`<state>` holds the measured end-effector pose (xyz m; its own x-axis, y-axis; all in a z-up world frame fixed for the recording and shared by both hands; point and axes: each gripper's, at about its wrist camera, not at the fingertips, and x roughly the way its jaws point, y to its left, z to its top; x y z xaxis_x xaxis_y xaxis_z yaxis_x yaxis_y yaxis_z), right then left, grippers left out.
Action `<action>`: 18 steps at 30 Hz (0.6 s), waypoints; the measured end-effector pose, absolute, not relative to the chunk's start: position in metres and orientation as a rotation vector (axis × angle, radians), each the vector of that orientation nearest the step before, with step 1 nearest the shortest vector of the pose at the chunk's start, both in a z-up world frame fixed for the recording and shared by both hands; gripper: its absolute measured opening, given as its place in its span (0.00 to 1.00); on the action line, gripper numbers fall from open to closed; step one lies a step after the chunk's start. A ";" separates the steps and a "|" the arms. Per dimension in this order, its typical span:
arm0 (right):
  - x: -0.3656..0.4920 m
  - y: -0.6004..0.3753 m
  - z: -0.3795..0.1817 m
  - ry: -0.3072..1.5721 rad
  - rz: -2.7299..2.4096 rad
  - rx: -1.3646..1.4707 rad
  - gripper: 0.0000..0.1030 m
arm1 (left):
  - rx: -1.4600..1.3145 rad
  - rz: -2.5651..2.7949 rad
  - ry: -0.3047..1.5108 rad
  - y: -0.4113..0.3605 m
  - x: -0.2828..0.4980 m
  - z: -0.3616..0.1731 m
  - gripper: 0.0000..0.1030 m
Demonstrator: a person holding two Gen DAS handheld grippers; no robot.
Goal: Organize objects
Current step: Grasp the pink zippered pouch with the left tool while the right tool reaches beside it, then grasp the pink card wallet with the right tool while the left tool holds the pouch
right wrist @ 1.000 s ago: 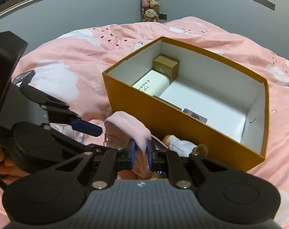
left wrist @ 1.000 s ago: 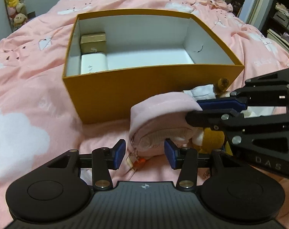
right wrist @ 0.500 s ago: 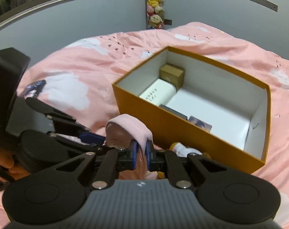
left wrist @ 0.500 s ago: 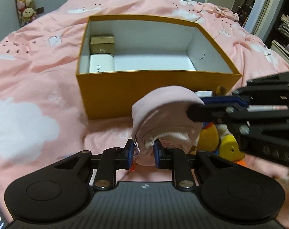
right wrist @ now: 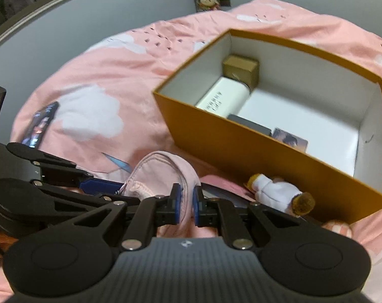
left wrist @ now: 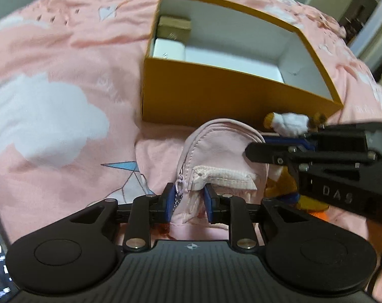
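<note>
Pouch [left wrist: 223, 149] pinched from two sides, lifted just in front of the box [left wrist: 216, 101]: left gripper [left wrist: 188, 200] clamped on the lower edge by the zip, right gripper [right wrist: 187, 205] clamped on the far side fold. Pink, soft, zip pull [left wrist: 179, 184] dangling against the left fingers [left wrist: 169, 200].

Inside the box, along its left side: gold carton [right wrist: 241, 68], white carton [right wrist: 223, 96], a dark flat item and a card [right wrist: 290, 139] against the near wall. Right half of the floor bare.

Doll [right wrist: 276, 194] lying on the bedspread [left wrist: 52, 116] just before the box, touching or nearly touching the near wall. Phone [right wrist: 40, 126] well off to the left.

Likely step: carry over the near wall and set down in the bare right half. To do well:
- Raise both grippers together, level, so the fabric neither stretches nor sags between them.
- Clear the rim fully before moving forward; a dragged pouch could tip or shove a light cardboard wall.
- Steer clear of the doll.
- Lower onto the floor, away from the card, then release both holds together.
- Watch the zip pull for snagging on the left pad at release.
</note>
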<state>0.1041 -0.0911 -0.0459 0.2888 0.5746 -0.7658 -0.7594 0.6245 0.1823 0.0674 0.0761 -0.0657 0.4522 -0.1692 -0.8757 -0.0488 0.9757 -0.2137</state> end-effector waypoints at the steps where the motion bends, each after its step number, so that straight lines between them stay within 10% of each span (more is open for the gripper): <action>1: 0.106 -0.091 -0.048 0.913 0.895 -0.234 0.10 | -0.234 -0.072 1.111 0.078 0.071 -0.068 0.29; 18: 0.106 -0.092 -0.045 0.867 0.909 -0.270 0.19 | -0.246 -0.079 1.096 0.078 0.070 -0.078 0.18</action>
<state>0.1064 -0.0924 -0.0447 0.3139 0.5773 -0.7538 -0.7806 0.6088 0.1412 0.0699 0.0779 -0.0775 0.4573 -0.1843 -0.8700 -0.0583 0.9700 -0.2361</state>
